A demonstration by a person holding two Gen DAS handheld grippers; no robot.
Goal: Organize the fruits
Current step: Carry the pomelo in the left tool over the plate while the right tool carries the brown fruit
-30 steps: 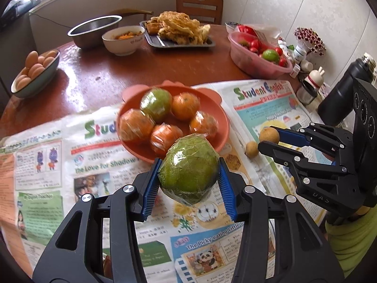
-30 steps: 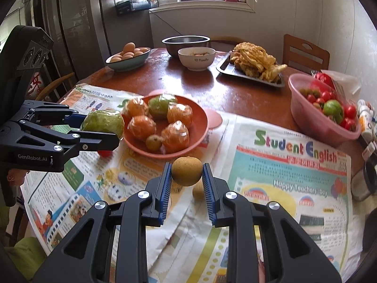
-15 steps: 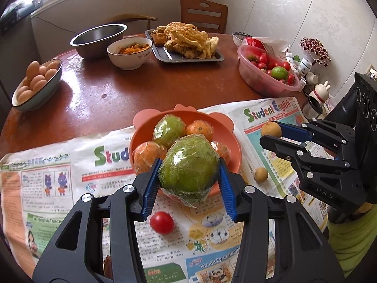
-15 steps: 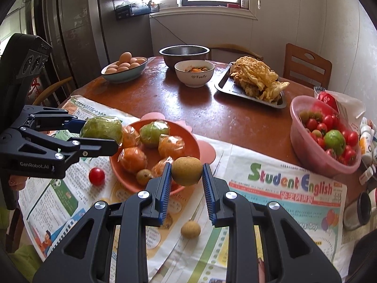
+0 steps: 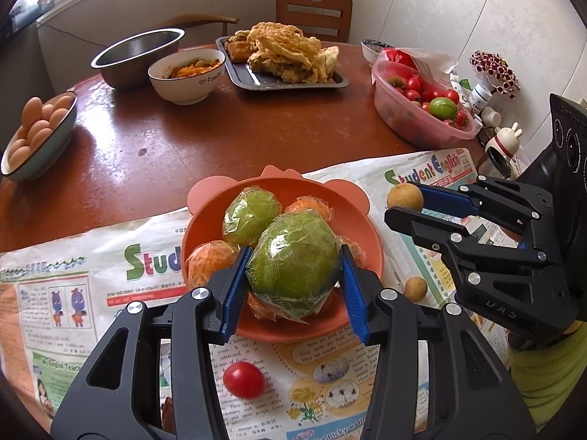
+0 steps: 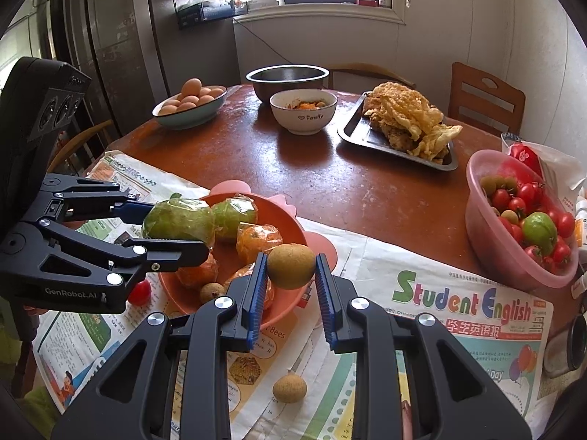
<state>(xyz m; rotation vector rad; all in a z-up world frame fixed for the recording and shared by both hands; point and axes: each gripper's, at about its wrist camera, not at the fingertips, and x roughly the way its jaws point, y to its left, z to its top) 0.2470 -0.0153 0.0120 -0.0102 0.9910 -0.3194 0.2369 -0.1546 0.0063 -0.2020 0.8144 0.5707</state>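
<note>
From the left wrist view: left hand-held gripper [image 5: 293, 273] clamped on a big green wrapped fruit [image 5: 295, 256], jaws spread wide around it, held just above the orange plate [image 5: 370, 231] on the newspaper [image 5: 66, 293]. On that plate, counted: one more green wrapped fruit [image 5: 251, 216] and at least three wrapped oranges [image 5: 209, 260] – others partly hidden beneath the held one. Off the plate, on the paper: one cherry tomato [image 5: 244, 379] and one small brown fruit [image 5: 415, 288]. Right hand-held gripper [image 5: 403, 205] seen from the side, pinching a round brown fruit [image 5: 404, 197] beside the plate's rim. From the right wrist view: same brown fruit [image 6: 291, 266] gripped between jaws set fairly narrow, poised over the plate's near edge [image 6: 293, 227]; a similar small fruit [image 6: 212, 292] already lying in the plate, another [image 6: 290, 388] loose on the paper. Pink basin [image 6: 484, 242] of tomatoes at the far right of the tabletop [image 6: 330, 183], well apart. Step in hand, judged: both fruits carried to the plate, placing not yet done. Next move likely to call for lowering each into a free spot and easing the jaws apart – gently, since the pile looked crowded and a round fruit could roll off.
</note>
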